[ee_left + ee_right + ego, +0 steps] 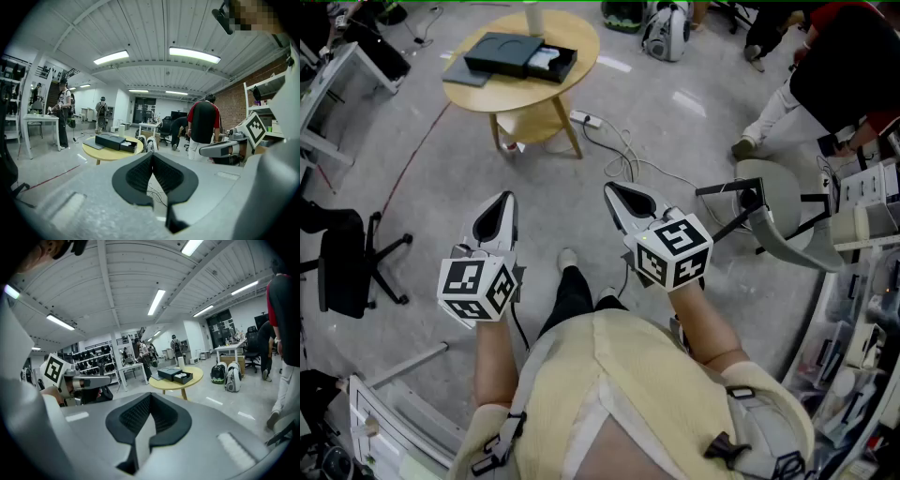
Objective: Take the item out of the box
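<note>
A black box (514, 53) lies on the round wooden table (581, 33) far ahead of me, its right end open on a white item (546, 58). A flat grey panel (467, 74) lies beside it. I stand well back from the table with both grippers held at waist height over the floor. My left gripper (504, 199) is shut and holds nothing. The right gripper (611, 190) is shut and empty too. The left gripper view shows the box (115, 141) beyond its closed jaws (152, 157). In the right gripper view the box (176, 375) sits past the closed jaws (150, 397).
A white cable and power strip (586, 119) trail across the floor between me and the table. A grey chair (778, 225) stands at my right, a black office chair (347, 262) at my left. Backpacks (667, 30) sit behind the table. People stand around the room.
</note>
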Tool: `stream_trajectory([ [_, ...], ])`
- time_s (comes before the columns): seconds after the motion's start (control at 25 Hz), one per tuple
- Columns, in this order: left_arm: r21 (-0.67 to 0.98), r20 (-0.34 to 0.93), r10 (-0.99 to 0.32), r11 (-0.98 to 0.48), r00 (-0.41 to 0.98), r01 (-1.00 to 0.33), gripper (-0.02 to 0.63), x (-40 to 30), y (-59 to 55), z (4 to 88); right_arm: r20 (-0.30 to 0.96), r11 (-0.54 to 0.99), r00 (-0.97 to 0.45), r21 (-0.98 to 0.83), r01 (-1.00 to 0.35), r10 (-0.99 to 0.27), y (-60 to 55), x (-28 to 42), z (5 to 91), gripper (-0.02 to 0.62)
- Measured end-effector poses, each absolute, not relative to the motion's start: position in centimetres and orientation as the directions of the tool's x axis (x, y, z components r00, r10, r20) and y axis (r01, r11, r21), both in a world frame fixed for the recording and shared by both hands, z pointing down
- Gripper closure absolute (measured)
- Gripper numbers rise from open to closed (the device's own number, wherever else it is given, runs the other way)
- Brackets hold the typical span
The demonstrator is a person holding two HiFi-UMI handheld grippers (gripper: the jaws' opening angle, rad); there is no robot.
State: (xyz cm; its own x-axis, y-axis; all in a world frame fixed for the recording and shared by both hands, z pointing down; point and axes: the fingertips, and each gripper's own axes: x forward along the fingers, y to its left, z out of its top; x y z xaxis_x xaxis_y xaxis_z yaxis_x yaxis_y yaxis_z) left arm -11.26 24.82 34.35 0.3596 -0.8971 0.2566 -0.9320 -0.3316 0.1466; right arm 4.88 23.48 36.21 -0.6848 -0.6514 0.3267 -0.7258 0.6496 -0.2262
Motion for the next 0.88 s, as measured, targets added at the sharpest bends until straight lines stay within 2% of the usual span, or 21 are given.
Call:
stream_trajectory([
  [0.36, 0.133, 0.296, -0.884, -0.337, 0.362, -0.932, 0.604, -12.2, 21.3, 36.4, 0.355, 0.633, -0.682, -0.261, -0.729, -0.64, 20.6, 3.9, 37.6, 0.594],
  [0.88, 0.065, 0.307, -0.883, -0.354, 0.356, -0.933, 0.603, -17.0, 14.4, 36.7, 0.367, 0.664, -0.694, -0.227, -0.713, -0.62, 13.7, -1.7, 37.4, 0.594],
])
